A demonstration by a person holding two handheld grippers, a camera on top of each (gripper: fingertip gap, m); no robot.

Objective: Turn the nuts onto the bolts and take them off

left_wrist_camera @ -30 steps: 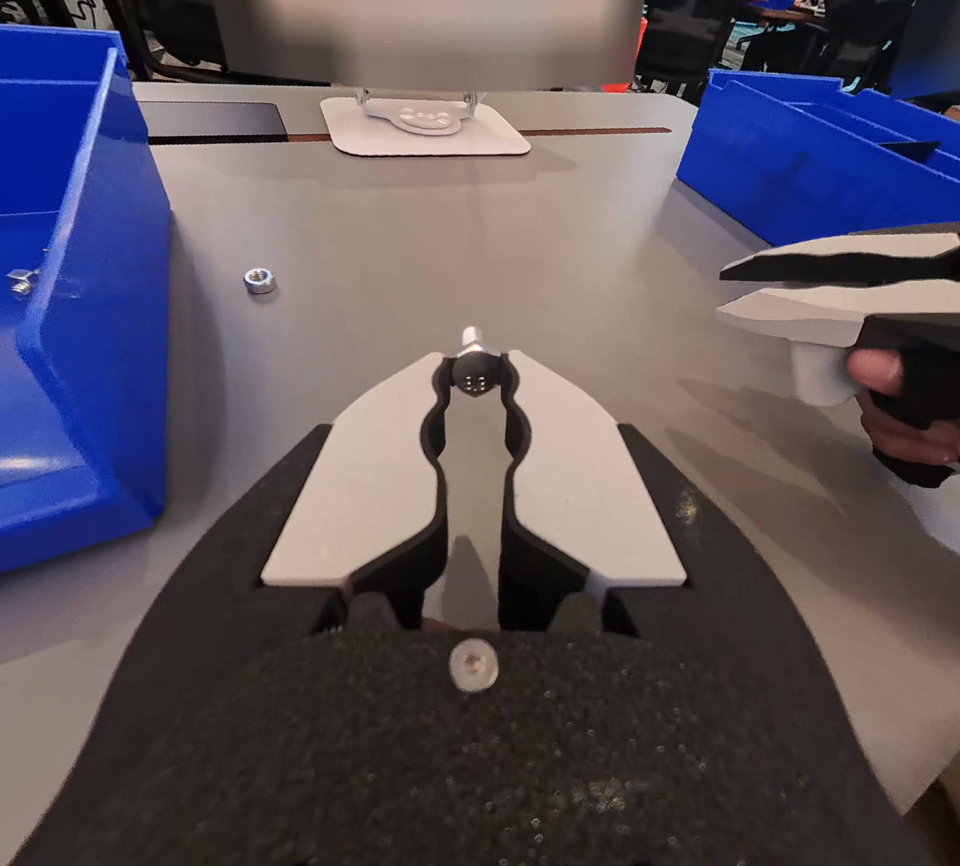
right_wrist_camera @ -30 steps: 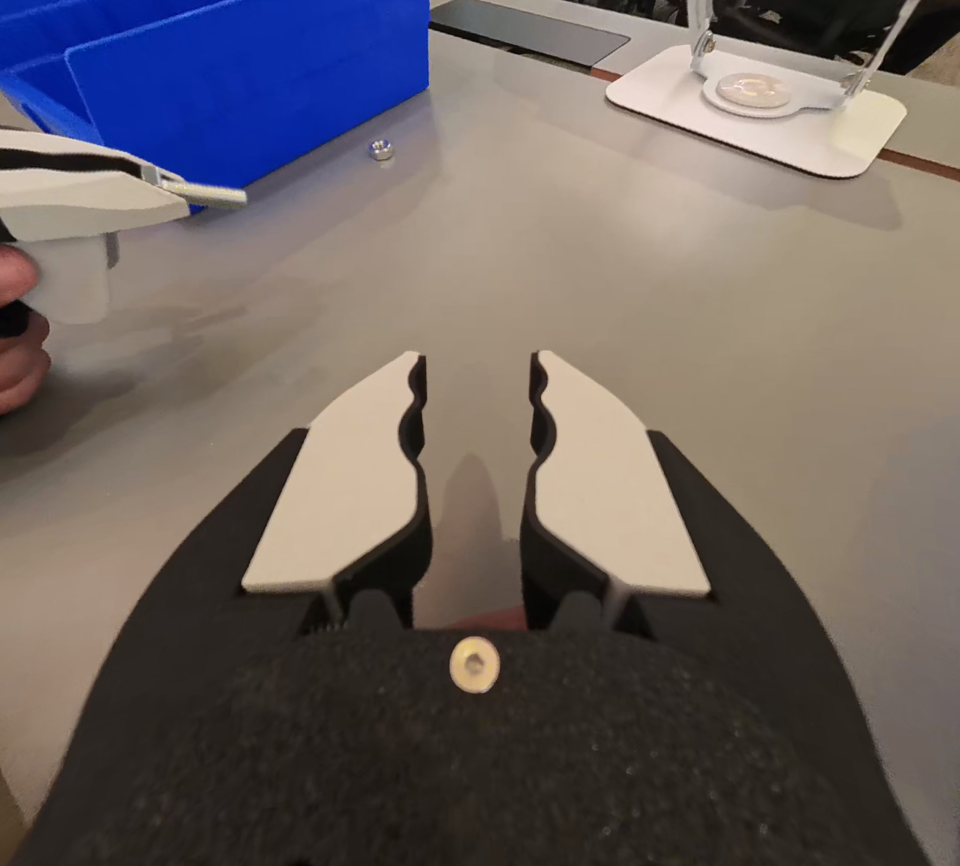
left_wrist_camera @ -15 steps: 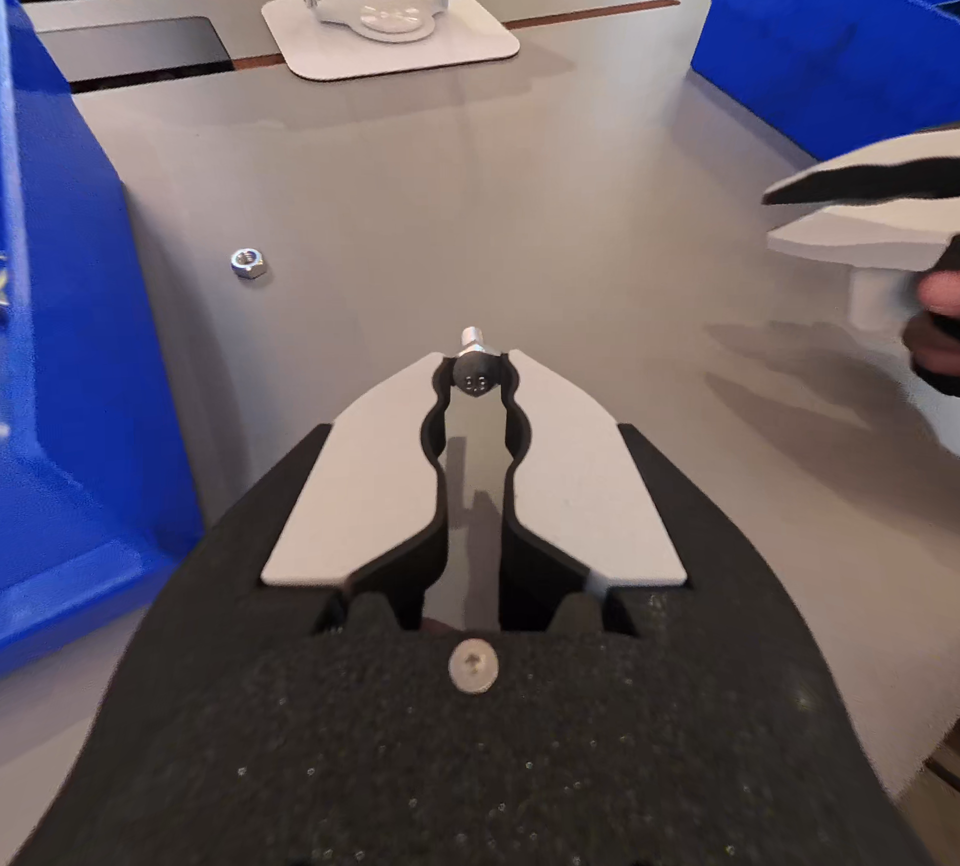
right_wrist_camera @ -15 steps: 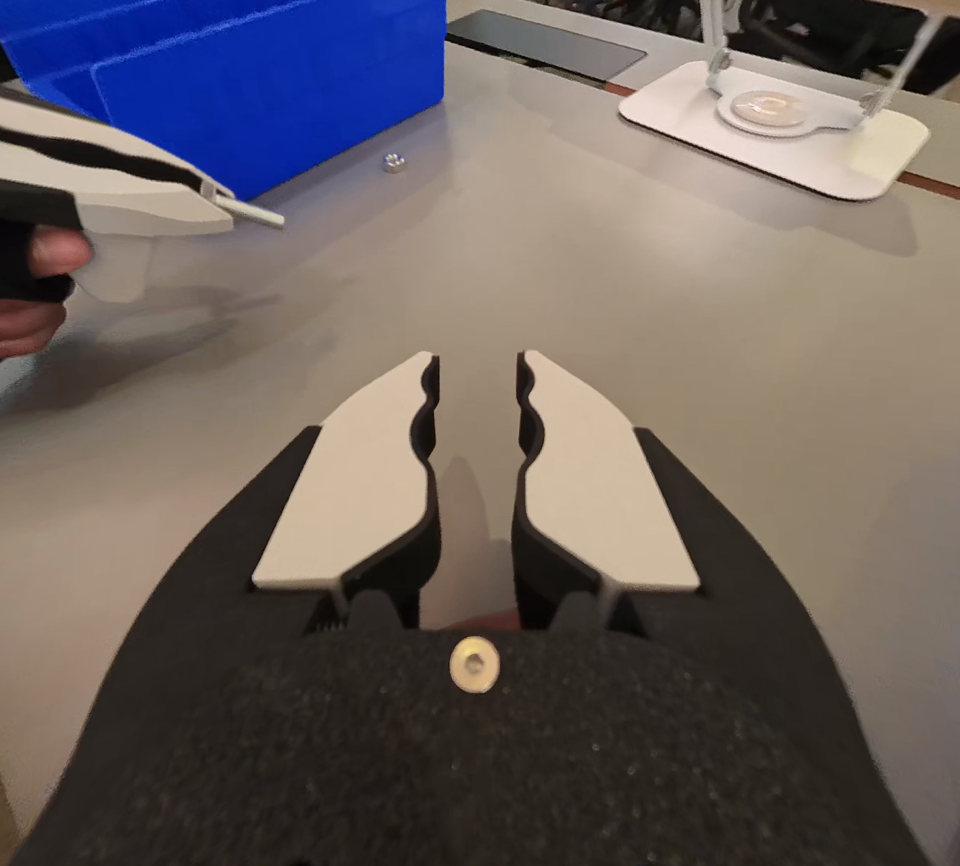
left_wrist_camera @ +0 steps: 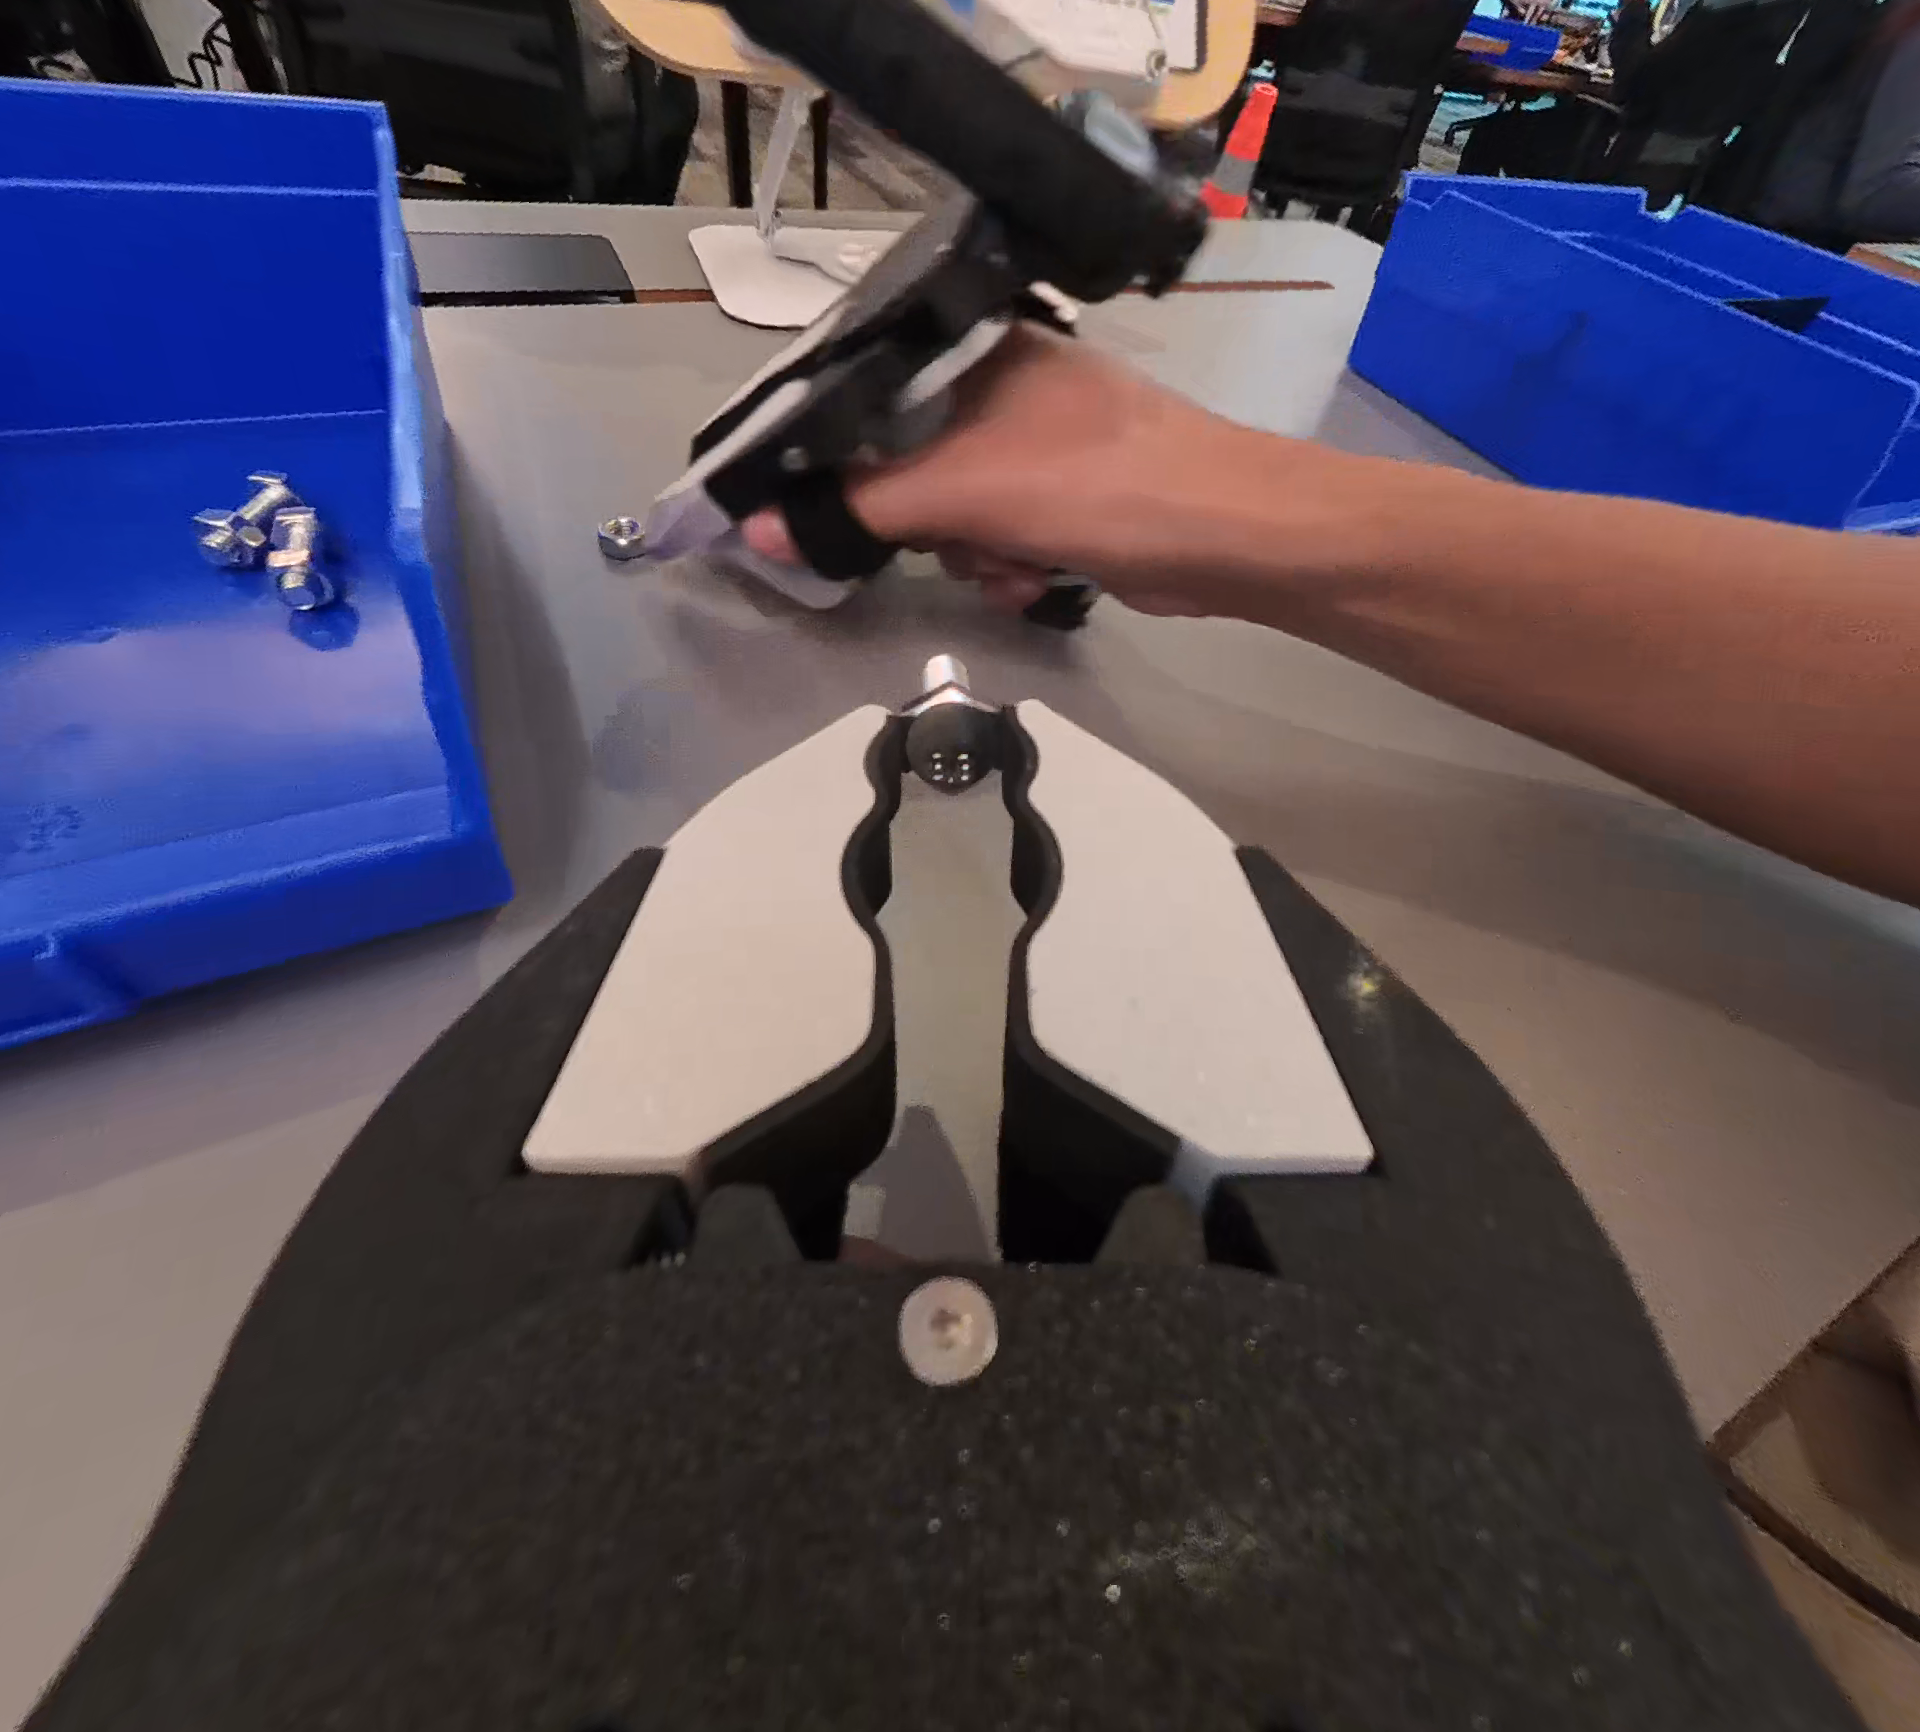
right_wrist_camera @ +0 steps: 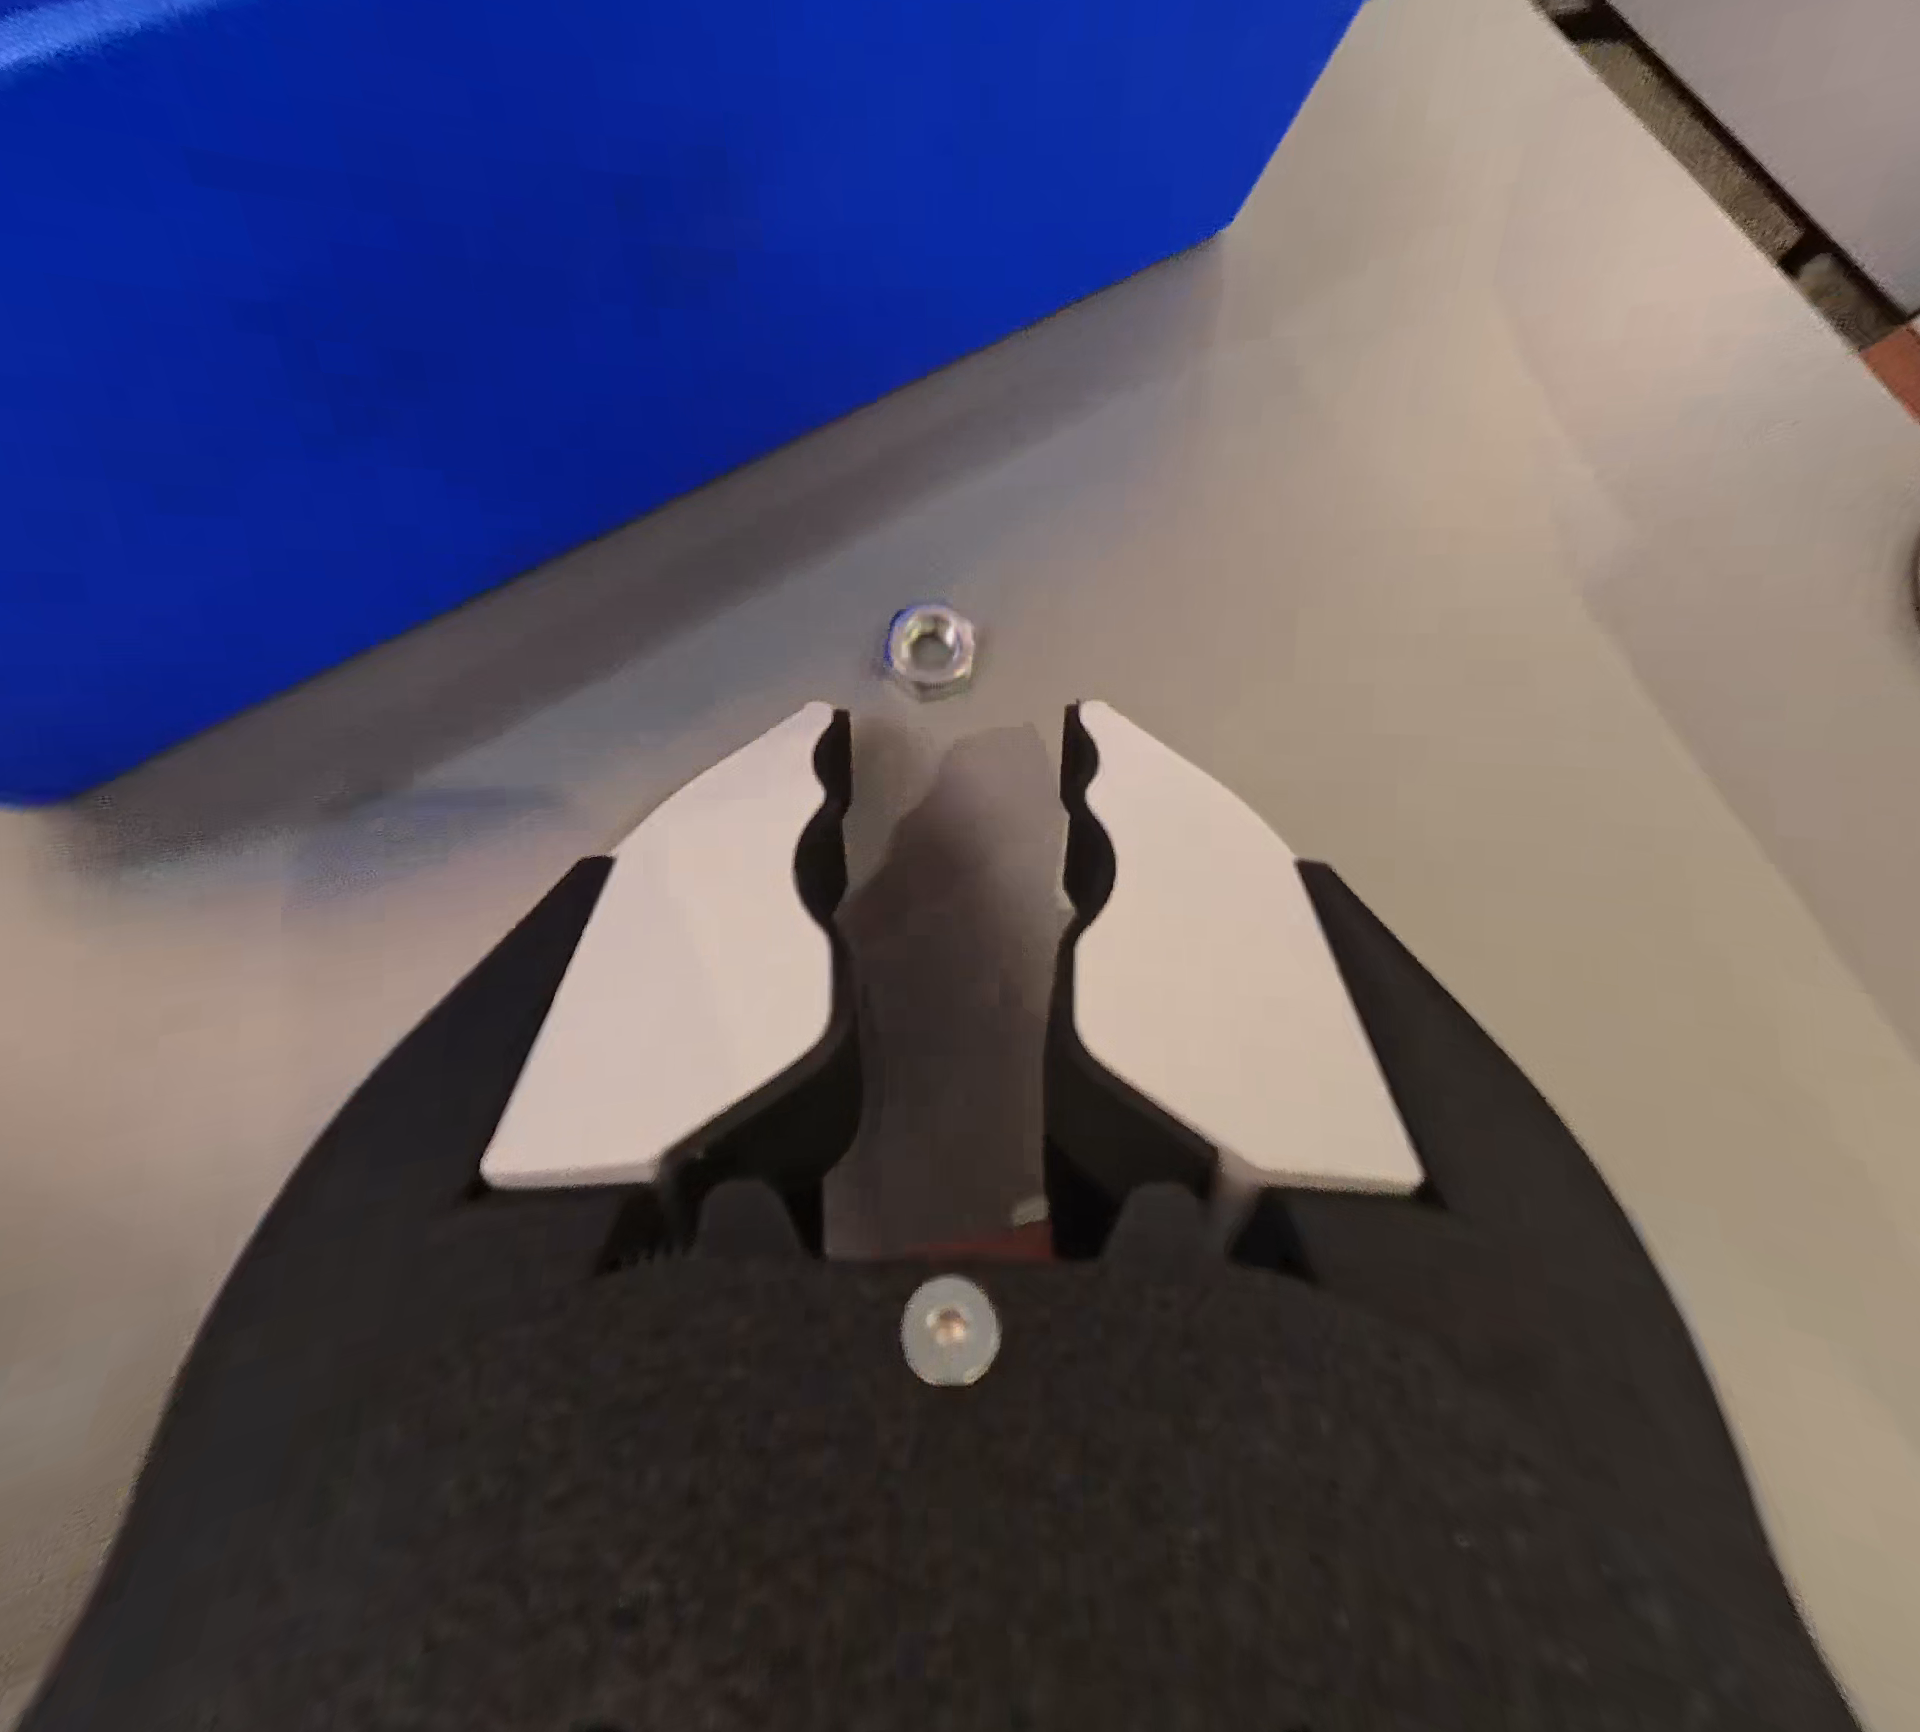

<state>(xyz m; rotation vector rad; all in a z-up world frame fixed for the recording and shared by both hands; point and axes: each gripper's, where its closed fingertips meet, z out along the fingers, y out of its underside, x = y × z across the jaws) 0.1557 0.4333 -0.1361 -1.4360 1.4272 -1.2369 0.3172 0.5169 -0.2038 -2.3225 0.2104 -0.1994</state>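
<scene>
My left gripper is shut on a silver bolt, head toward the camera, thread pointing away above the grey table. A loose silver nut lies on the table next to the left blue bin. In the right wrist view the nut sits just beyond my right gripper, which is open and empty. In the left wrist view the right gripper is angled down with its tips at the nut.
The left blue bin holds several loose bolts. Its wall stands close behind the nut. Another blue bin stands at the right. A white stand base and a board are at the back. A person's forearm crosses the table. Spacing between my two grippers at the tips: around 20 centimeters.
My right gripper has swung across the table to the nut by the left bin and tilted down. My left gripper still holds the bolt; its view has tipped upward.
</scene>
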